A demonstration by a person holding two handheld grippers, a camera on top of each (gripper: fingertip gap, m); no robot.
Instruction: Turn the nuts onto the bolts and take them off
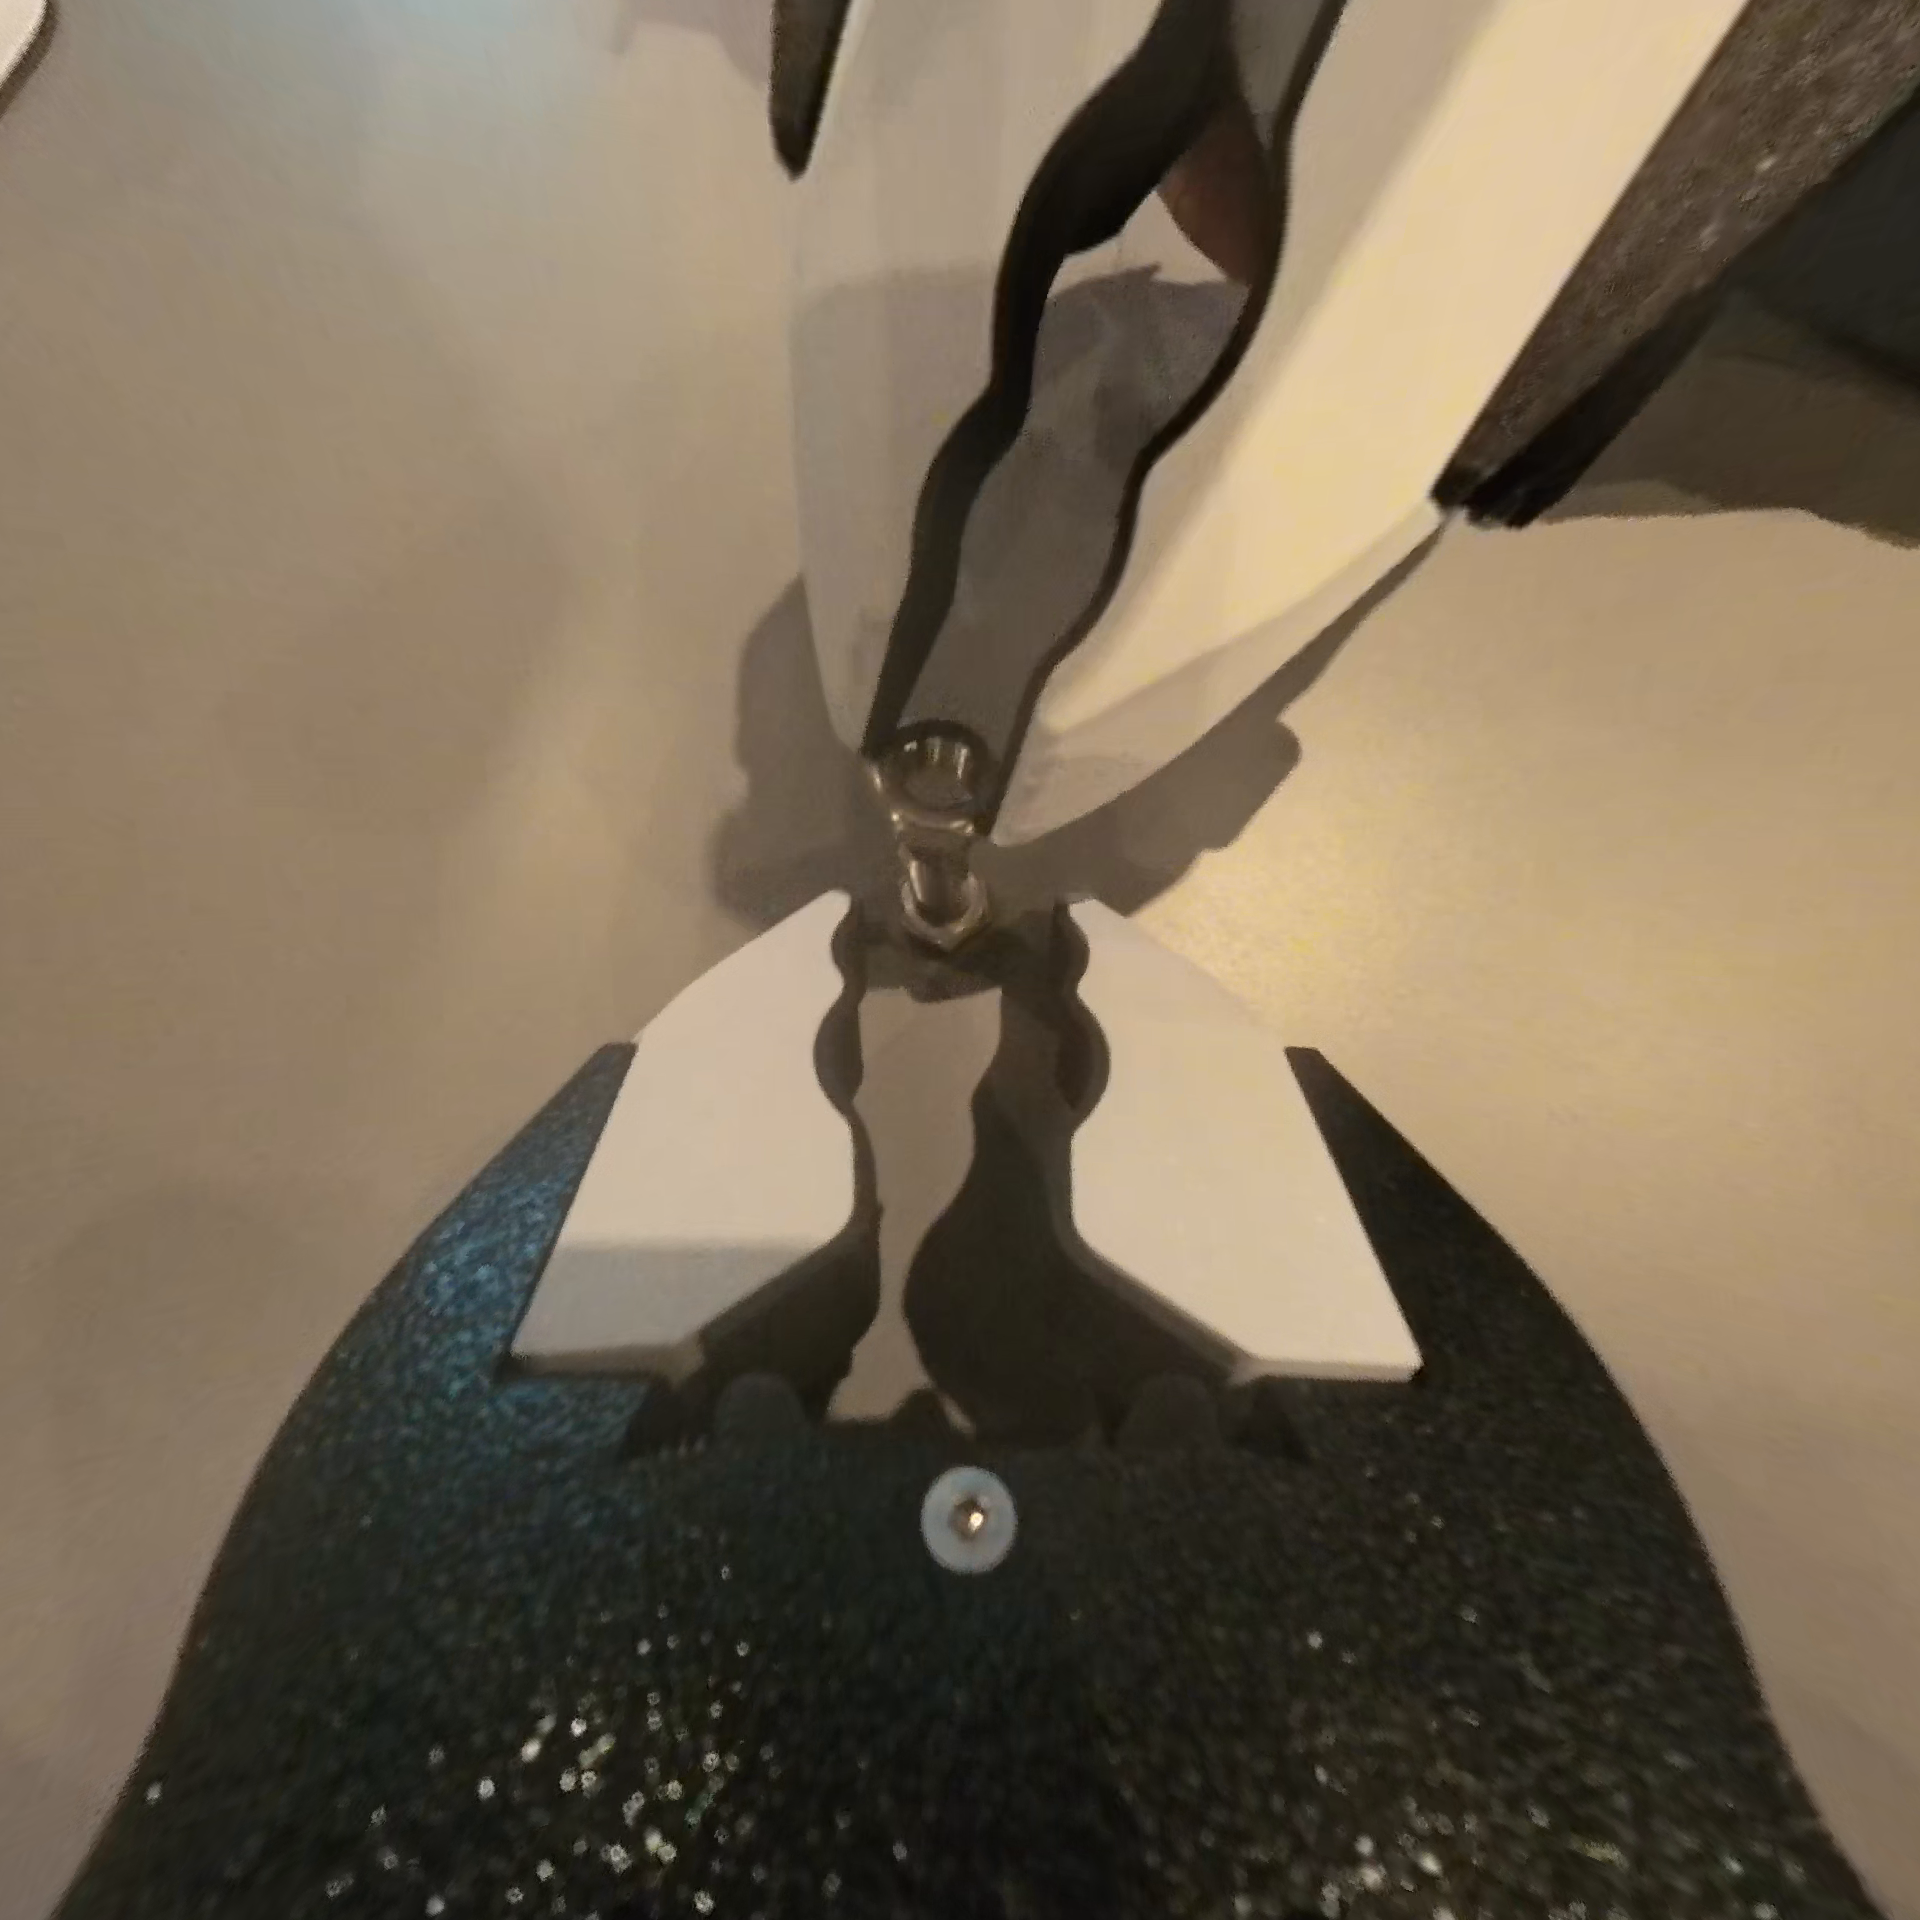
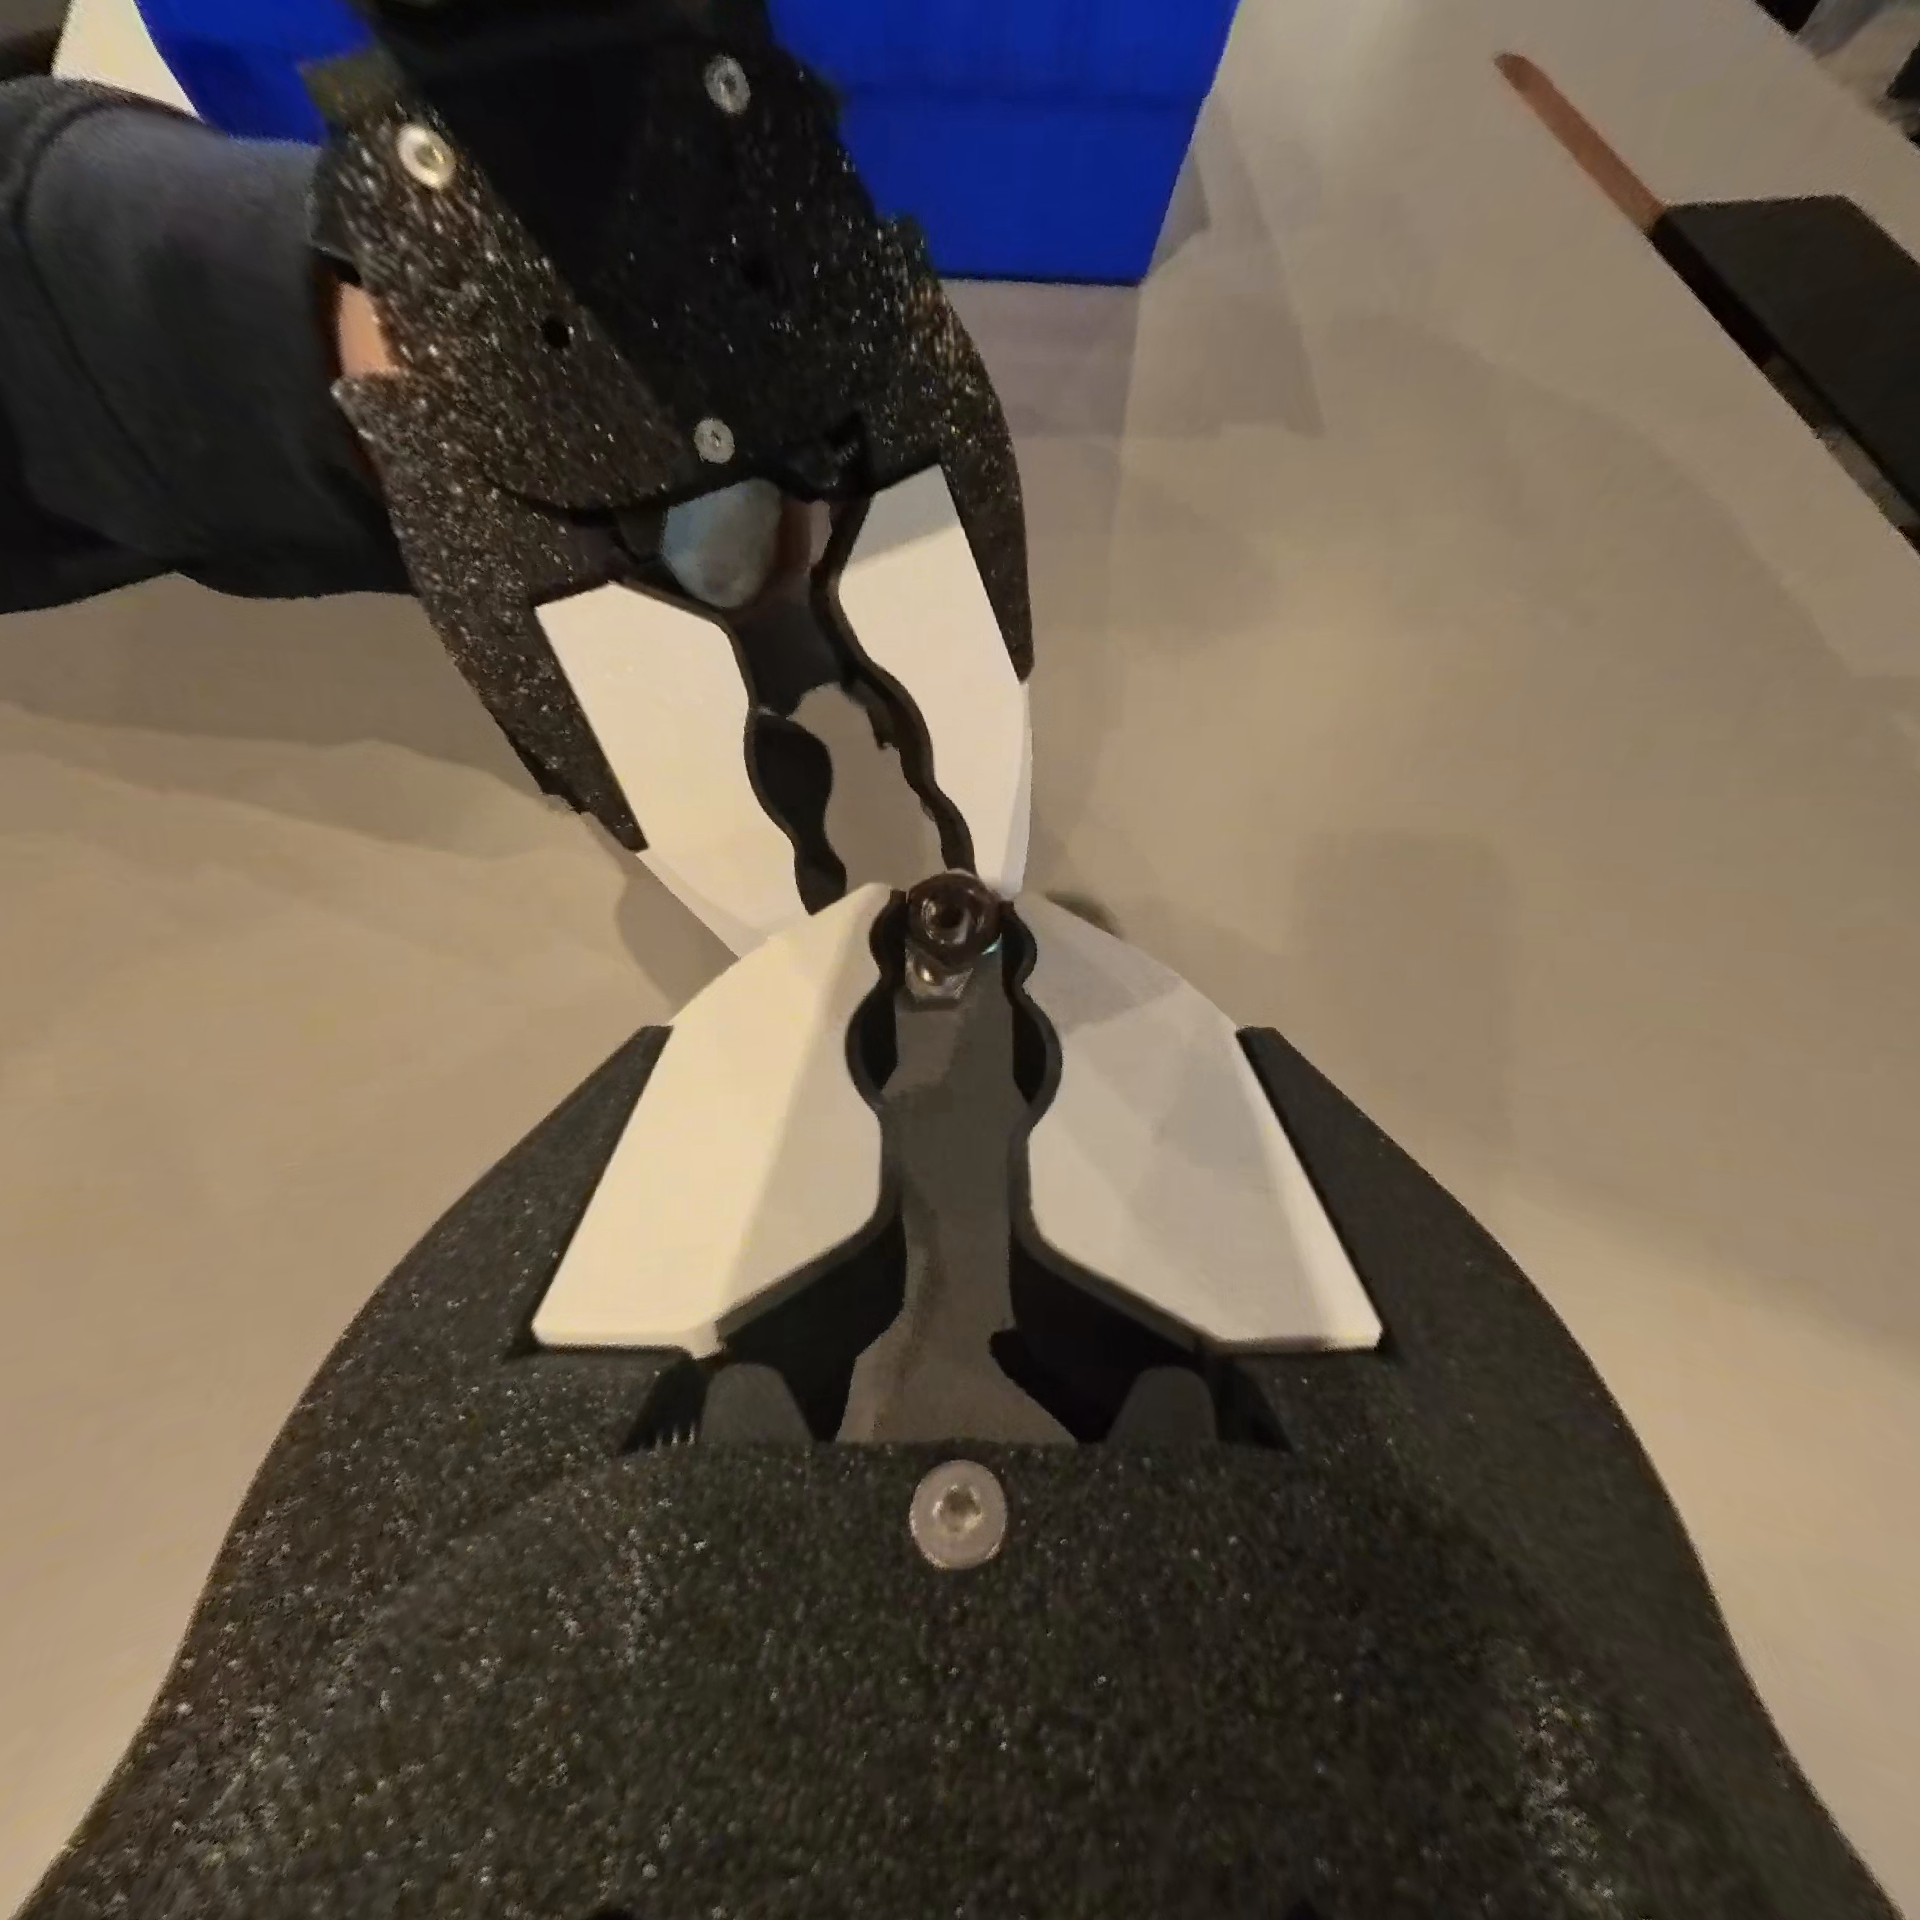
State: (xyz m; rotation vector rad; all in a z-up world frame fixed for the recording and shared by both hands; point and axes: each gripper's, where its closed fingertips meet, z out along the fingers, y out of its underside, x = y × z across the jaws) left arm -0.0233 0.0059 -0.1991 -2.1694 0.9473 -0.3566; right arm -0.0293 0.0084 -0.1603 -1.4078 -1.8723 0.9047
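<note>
Beige tabletop (image 2: 1455, 727) as ground, with blue bin (image 2: 1018, 135) at far edge and dark sleeve (image 2: 135, 364) at left. Left gripper (image 1: 940, 935) and right gripper (image 2: 948, 920) meeting tip to tip above the surface, each nearly closed. Right pinching round head of bolt (image 1: 930, 769); left apparently pinching hex nut (image 1: 935, 928) at the other end of the short shank, though which piece is the nut is hard to tell. Assembly held clear of the table, between both pairs of tips. Step in hand, by judgement: turning nut along thread. Next move: one grip steady, the other rotated about the shank axis, then released and re-taken.
</note>
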